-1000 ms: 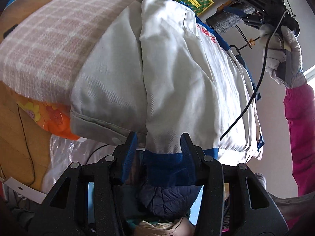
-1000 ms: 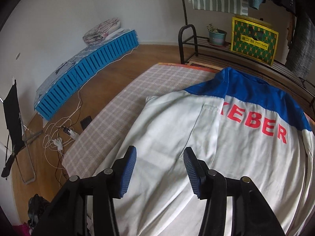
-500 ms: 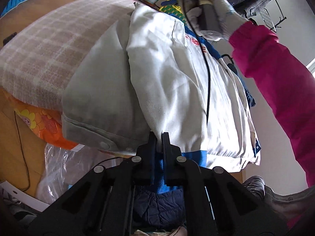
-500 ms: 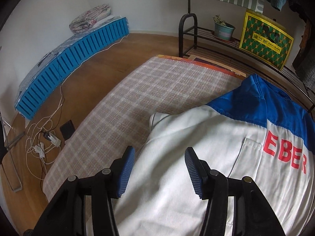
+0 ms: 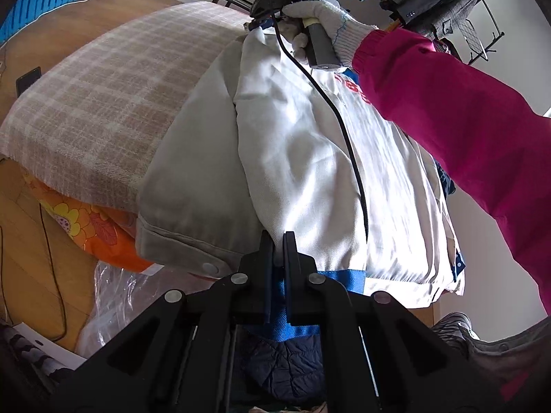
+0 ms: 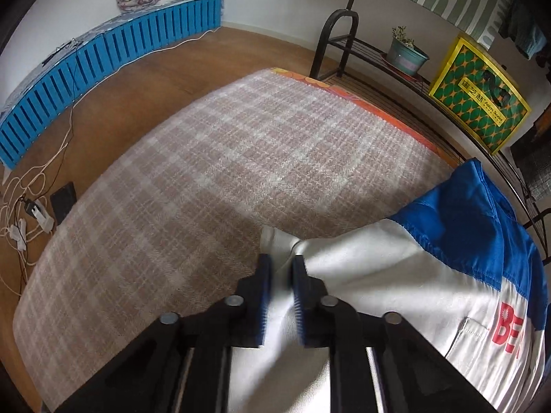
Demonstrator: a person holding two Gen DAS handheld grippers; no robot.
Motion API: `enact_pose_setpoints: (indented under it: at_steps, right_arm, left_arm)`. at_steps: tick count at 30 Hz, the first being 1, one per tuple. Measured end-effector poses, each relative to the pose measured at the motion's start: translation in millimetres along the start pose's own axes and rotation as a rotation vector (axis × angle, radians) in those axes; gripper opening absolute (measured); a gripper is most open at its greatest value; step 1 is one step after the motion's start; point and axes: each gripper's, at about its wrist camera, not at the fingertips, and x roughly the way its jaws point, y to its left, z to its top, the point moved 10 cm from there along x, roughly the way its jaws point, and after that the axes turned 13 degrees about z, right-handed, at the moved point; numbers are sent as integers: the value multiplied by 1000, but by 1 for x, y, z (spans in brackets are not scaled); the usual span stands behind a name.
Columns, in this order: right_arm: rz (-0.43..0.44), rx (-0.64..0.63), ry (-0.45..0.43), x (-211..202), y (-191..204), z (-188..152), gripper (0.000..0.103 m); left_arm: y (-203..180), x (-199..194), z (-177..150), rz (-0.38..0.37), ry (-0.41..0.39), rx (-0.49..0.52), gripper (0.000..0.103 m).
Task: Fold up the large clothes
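The bed [image 6: 213,158], covered by a pink-and-white checked blanket [image 5: 103,103] over an orange flowered sheet [image 5: 86,220], fills most of both views, and most of the blanket lies bare. The jacket [image 5: 310,158], white with a blue yoke, blue hem band and red letters, lies spread along one side edge of the bed, its hem at the near corner and hanging a little over the bed's end, its blue shoulders toward the far end. One sleeve [image 5: 193,186] lies flat on the blanket beside the jacket's body, cuff at the near edge. A person's arm in a magenta sleeve [image 5: 465,117] reaches across the jacket; the gloved hand [image 5: 320,17] holds the handle of the right tool [image 6: 280,292] down at the jacket's far shoulder corner. That tool is closed on a pinch of white cloth at that corner, the fabric bunched between its blue pads. The left tool [image 5: 277,258] is closed on the jacket's hem, by the blue band at the near edge. A black cable [image 5: 344,130] trails from the right tool's handle across the white cloth.
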Motion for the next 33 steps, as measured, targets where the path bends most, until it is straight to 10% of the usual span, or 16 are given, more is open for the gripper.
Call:
enact_pose_setpoints:
  at_steps: [14, 21, 26, 33]
  right_arm:
    - [41, 75, -80, 7, -3, 27, 14]
    - [166, 93, -166, -67, -2, 16, 29]
    - [281, 25, -186, -138, 24, -40, 29]
    - [328, -119, -86, -158, 81, -178, 29]
  left_arm:
    - [56, 10, 22, 255, -14, -1, 3]
    - [72, -1, 28, 182, 4, -115, 15]
    - [89, -26, 44, 109, -41, -197, 25]
    - [57, -28, 57, 72, -59, -64, 25]
